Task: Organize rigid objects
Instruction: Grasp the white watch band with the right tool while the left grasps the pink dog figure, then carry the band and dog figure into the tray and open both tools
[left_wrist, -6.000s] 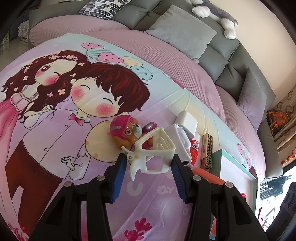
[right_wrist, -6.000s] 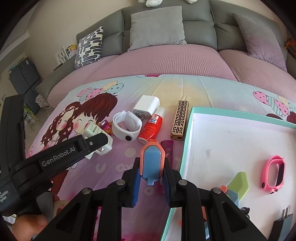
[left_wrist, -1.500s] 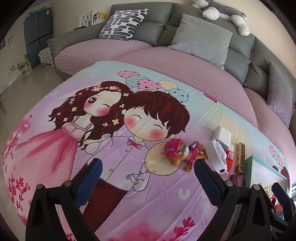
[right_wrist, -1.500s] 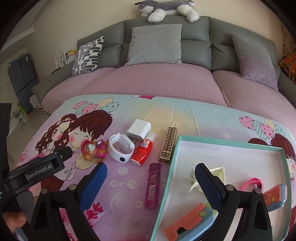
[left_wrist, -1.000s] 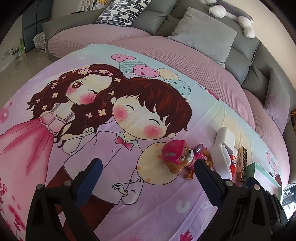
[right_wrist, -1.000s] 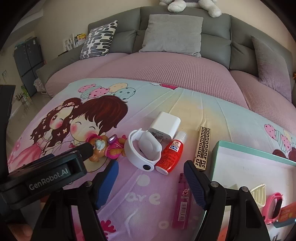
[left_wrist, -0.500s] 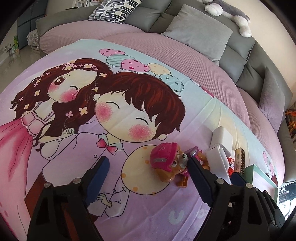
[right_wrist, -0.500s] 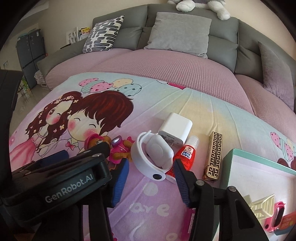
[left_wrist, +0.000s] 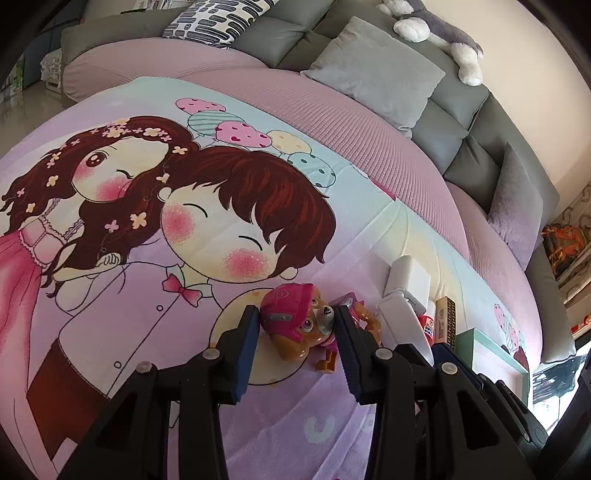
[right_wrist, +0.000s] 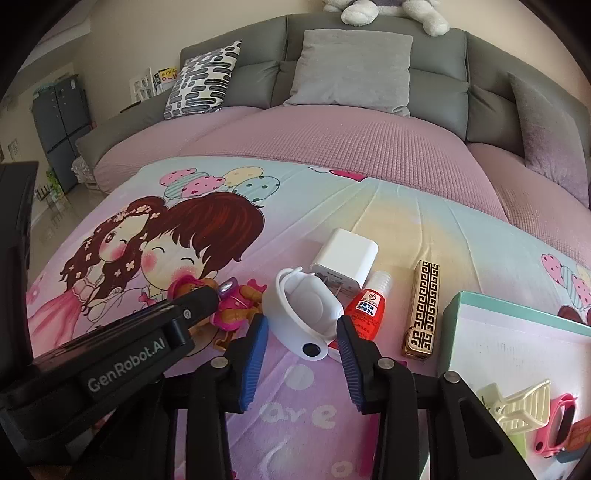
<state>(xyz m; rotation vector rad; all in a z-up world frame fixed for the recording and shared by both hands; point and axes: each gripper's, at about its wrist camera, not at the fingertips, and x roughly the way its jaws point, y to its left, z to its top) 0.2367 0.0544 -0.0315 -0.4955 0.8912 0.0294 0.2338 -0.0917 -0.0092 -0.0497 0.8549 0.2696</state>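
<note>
Fingers of the left gripper (left_wrist: 295, 325) stand narrowly apart either side of the pink puppy toy's (left_wrist: 295, 325) head on the cartoon sheet (left_wrist: 147, 258), contact unclear. Right gripper (right_wrist: 301, 343) brackets the white watch (right_wrist: 303, 310), unclosed, beside the white charger (right_wrist: 347, 258) and red bottle (right_wrist: 369, 314), near the teal tray (right_wrist: 458, 306)

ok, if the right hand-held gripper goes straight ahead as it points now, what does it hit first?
Probably the white watch: it already lies between the open right hand-held gripper fingers. The white charger lies beyond.
</note>
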